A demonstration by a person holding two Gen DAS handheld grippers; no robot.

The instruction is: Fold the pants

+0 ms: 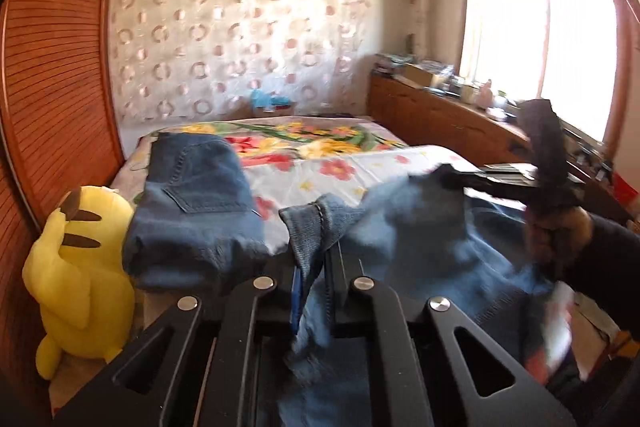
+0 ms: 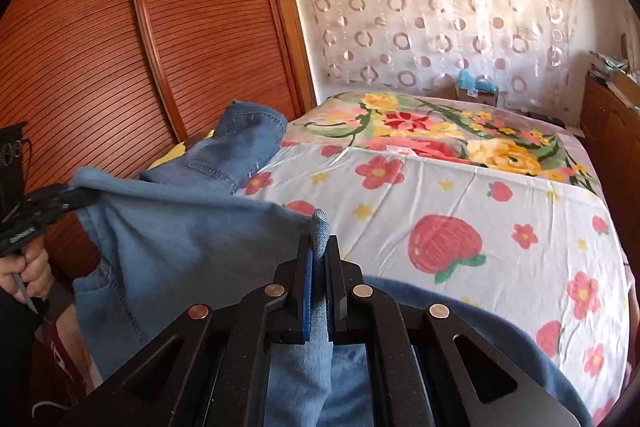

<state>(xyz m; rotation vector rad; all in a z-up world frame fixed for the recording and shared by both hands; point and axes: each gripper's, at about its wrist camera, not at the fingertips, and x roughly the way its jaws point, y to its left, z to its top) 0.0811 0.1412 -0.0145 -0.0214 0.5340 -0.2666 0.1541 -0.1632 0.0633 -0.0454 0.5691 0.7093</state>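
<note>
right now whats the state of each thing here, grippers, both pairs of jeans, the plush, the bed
left gripper: shut on the held jeans
right gripper: shut on the held jeans
held jeans: lifted, stretched between both grippers, unfolded
folded jeans: folded, lying on the bed
yellow plush: upright beside the bed, facing away
bed: covered by a floral sheet

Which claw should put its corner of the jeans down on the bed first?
Probably the right claw: it pinches the light blue denim jeans right over the flowery bedsheet. The left claw, also gripping them, sits nearer the bed's edge by the yellow plush toy.
</note>
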